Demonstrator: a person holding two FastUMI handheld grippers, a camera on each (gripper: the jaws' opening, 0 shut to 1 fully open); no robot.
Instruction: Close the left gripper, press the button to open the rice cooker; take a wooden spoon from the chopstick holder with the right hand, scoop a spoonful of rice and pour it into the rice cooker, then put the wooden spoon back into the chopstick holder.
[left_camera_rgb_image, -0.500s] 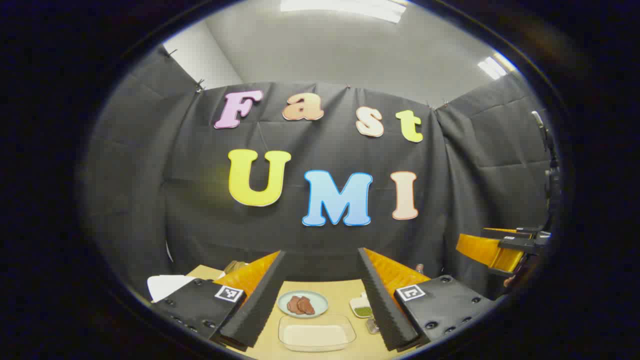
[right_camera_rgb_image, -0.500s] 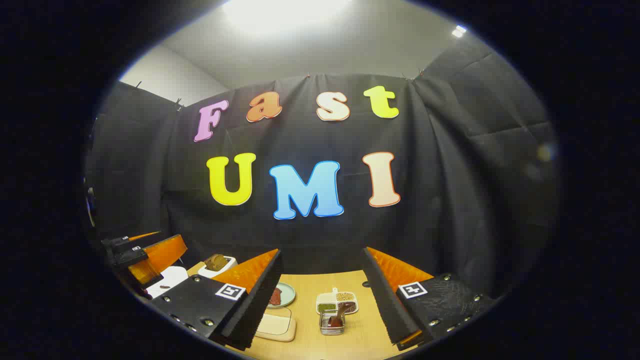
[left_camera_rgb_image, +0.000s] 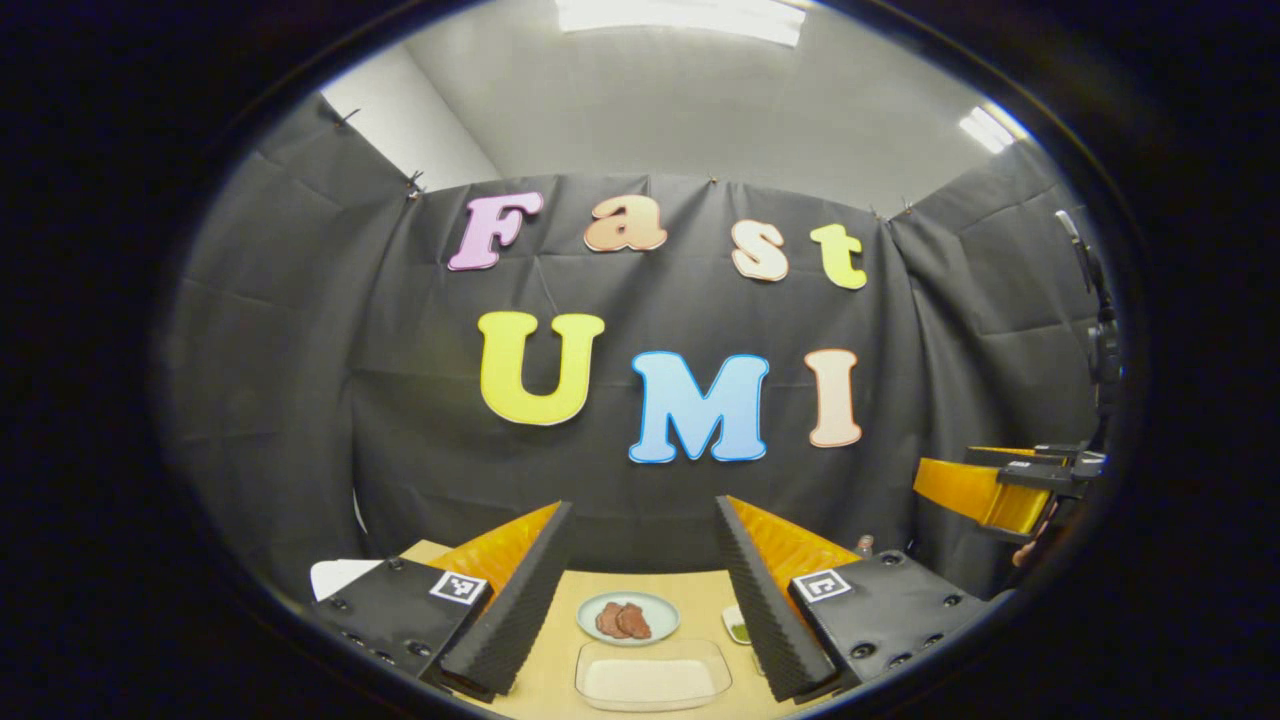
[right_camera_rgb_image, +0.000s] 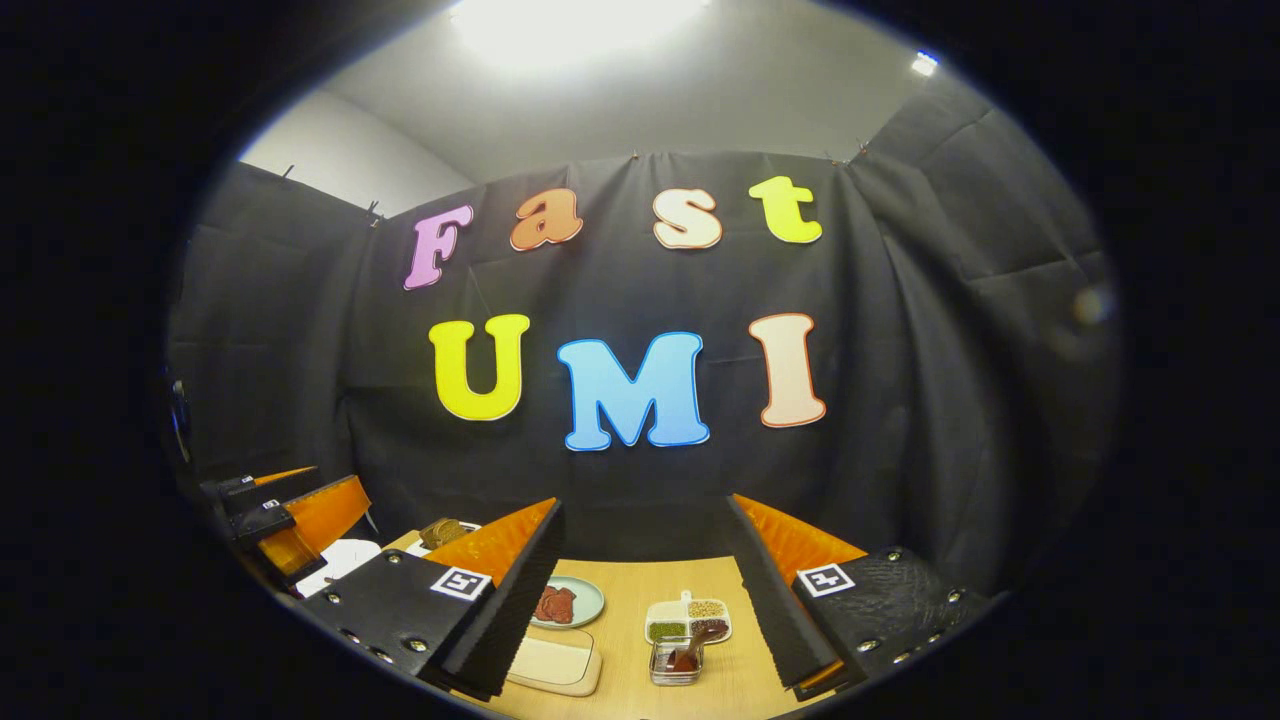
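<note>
I've got both grippers, left gripper (left_camera_rgb_image: 640, 590) and right gripper (right_camera_rgb_image: 645, 590), released wide, hovering above the light wooden table (right_camera_rgb_image: 630, 590), clear rectangular rice tray (left_camera_rgb_image: 652, 677) below.

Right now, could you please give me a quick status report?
Left claw open, empty, above table. Right claw open, empty. Rice dish ahead of left claw, untouched. Meat plate behind it; path clear.

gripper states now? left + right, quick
Left gripper: open, holding nothing, above the table.
Right gripper: open, holding nothing.
</note>
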